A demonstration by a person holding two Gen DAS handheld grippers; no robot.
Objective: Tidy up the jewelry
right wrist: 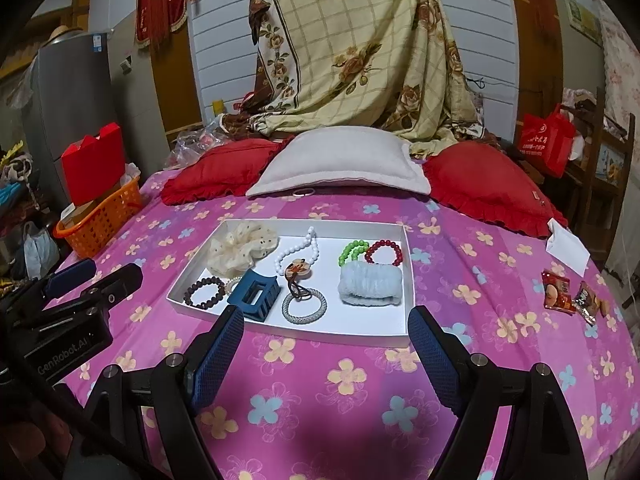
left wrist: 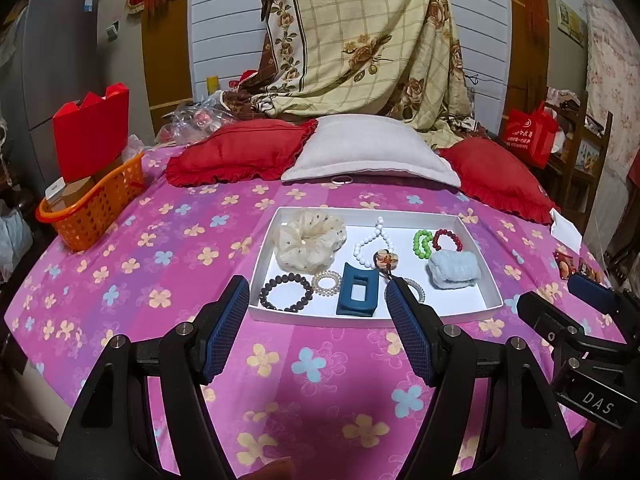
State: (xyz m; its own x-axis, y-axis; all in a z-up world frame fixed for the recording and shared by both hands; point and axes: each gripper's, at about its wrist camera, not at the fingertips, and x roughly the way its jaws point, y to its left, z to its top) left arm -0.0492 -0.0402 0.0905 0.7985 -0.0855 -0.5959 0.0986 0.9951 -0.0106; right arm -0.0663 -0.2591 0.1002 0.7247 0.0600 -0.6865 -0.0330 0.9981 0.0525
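Observation:
A white tray [left wrist: 372,317] lies on the pink flowered bedspread and holds the jewelry. In it are a cream scrunchie [left wrist: 308,242], a white bead bracelet [left wrist: 370,246], green [left wrist: 421,243] and red [left wrist: 448,239] bead bracelets, a pale blue scrunchie [left wrist: 454,270], a blue hair claw [left wrist: 357,290], a dark bead bracelet [left wrist: 286,292] and a silver coil ring [right wrist: 305,306]. My left gripper [left wrist: 317,282] hovers open just short of the tray's near edge, with nothing between its fingers. My right gripper [right wrist: 326,311] is open and empty too, at the tray's near right side.
An orange basket [left wrist: 96,212] with a red box [left wrist: 92,132] stands at the bed's left edge. Red and grey pillows [left wrist: 372,152] lie behind the tray. Snack packets [right wrist: 560,292] and a white paper [right wrist: 568,250] lie on the right.

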